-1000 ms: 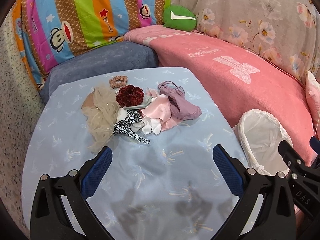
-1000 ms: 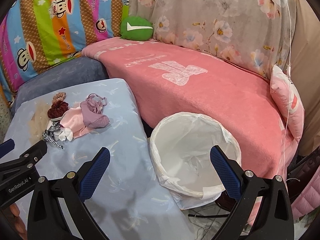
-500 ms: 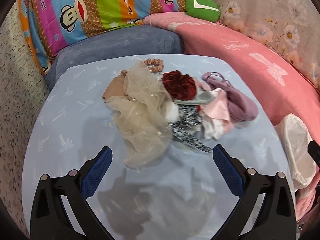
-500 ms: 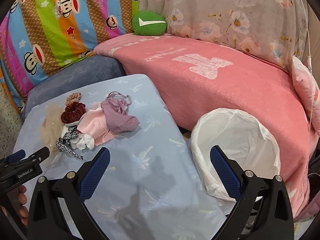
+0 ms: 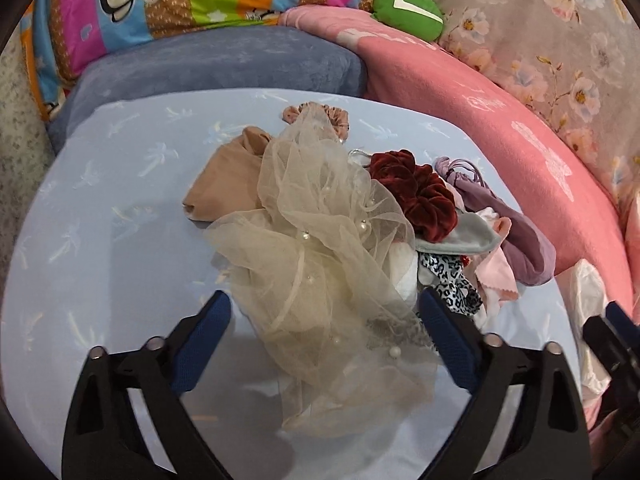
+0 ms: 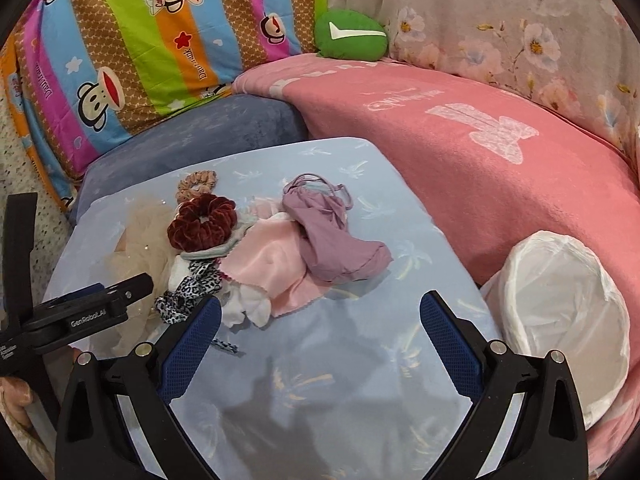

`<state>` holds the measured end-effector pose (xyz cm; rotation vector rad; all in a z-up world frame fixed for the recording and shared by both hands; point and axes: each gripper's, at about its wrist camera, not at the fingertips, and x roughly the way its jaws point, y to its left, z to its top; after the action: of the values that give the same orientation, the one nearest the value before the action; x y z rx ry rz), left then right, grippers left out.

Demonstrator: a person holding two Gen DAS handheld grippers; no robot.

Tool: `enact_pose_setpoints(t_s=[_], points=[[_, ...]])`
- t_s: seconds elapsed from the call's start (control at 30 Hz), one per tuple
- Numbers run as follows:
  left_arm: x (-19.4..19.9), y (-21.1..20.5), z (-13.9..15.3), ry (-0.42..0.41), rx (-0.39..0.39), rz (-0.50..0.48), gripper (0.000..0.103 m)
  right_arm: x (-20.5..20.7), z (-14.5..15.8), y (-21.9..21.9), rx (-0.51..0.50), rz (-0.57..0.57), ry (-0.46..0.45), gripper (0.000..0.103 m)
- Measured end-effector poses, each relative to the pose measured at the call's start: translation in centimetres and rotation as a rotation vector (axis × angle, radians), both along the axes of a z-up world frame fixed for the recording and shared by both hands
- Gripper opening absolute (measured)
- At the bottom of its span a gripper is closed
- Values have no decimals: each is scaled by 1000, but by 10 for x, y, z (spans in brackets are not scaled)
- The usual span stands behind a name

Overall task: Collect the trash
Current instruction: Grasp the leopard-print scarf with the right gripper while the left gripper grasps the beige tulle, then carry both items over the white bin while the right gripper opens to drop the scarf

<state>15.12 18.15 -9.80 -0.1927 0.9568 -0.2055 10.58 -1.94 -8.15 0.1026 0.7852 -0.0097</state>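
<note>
My left gripper (image 5: 324,344), jaws just closing, straddles cream tulle (image 5: 320,264) unpinched on the blue-sheeted tabletop (image 5: 120,200); right gripper (image 6: 320,340) released, sofa (image 6: 480,168) behind.

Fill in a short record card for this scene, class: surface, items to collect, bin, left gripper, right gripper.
surface: light blue table
items: cream tulle, dark red scrunchie, lilac garment, pink cloth, in one heap
bin: white-lined bin, beside the table
left gripper: jaws just been closing, tulle between them, not gripped
right gripper: open, over bare table
</note>
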Motion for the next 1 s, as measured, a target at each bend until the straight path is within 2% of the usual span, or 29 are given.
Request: enact_pose_setpoints(t_s=[0.03,0.1,0.13,0.2,0.23,0.3,0.43,0.53,0.63,0.7,0.83,1.0], points=[[3,1,-2,10,-15,-9,74,2,-2,4,8,11,8,90],[6,1,-5,26,-33,-28,54,6,-7,14,31,38,23,83],[6,1,-6,28,-36,-35,48,8,-10,20,39,56,31,79],[7,3,-6,36,-43,-50,23,12,-15,29,47,87,46,68],[6,4,-6,40,-57,-54,19,14,-17,35,54,105,56,63],[6,10,-3,39,-70,-51,7,18,-21,44,73,129,68,60],[1,15,6,17,-55,-48,5,24,-26,63,110,177,84,58],[-3,21,13,3,-48,-45,4,28,-36,79,88,216,106,52],[-5,25,20,-7,-54,-42,4,34,-48,87,99,237,154,32],[-8,26,25,-20,-50,-44,4,34,-49,88,114,245,171,3],[-15,25,42,-62,-38,-49,4,24,-31,83,118,242,112,1],[-25,21,72,-132,-50,-54,3,7,13,64,151,222,19,1]])
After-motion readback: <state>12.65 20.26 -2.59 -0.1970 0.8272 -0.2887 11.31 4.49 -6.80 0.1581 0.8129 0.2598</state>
